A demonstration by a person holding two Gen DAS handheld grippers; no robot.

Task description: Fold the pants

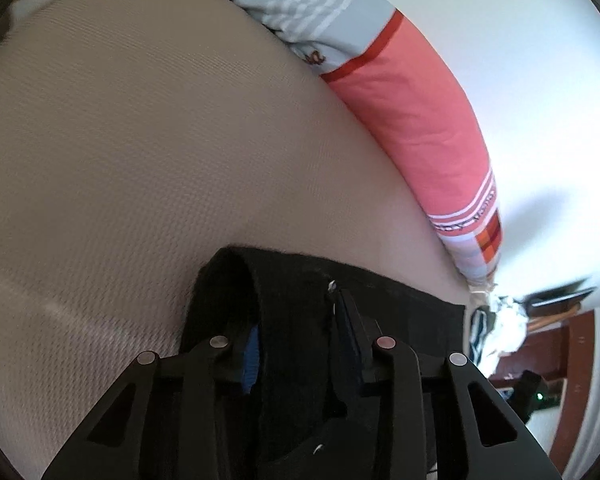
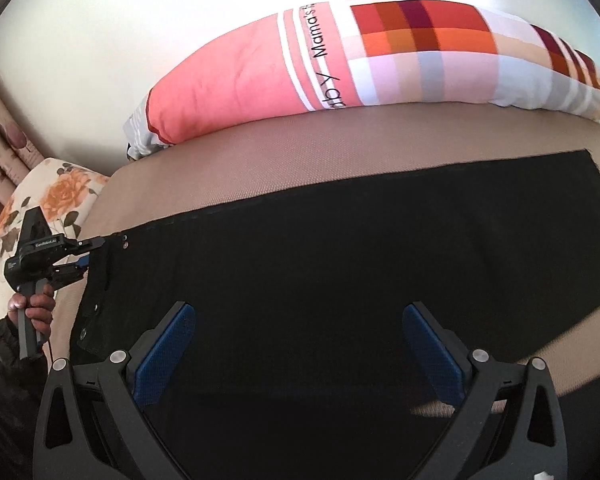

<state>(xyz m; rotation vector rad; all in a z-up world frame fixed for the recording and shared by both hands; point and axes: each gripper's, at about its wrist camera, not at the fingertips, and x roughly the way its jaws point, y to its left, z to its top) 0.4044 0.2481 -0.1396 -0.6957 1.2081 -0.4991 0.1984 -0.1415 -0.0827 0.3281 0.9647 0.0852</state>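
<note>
The pants [image 2: 340,264] lie flat on the bed [image 2: 300,152], spread as one black panel across the tan cover. The waistband end lies toward my left, the far end toward my right.

Left tool [image 1: 296,320]: the jaws are narrowed around a raised fold of the pants at the waistband corner. A blue pad [image 1: 251,364] shows on one side of the fold and a dark finger [image 1: 350,332] stands against its other side. In the right wrist view, the left tool [image 2: 94,254] sits at the top corner of the waistband, its tips on the fabric edge. My left hand [image 2: 34,308] grips the handle below it. The jaws pinch the fabric.

Right tool [image 2: 300,344]: the jaws are spread wide. Both blue pads [image 2: 168,352] stand well apart above the middle of the pants. No fabric is between them, and I cannot tell whether the tips touch the cloth.

A long pillow [image 2: 340,60], pink with a checked end, lies along the far edge of the bed against the white wall [image 2: 140,20]. A floral cushion [image 2: 56,196] sits beyond the bed's left end, near my left hand.
</note>
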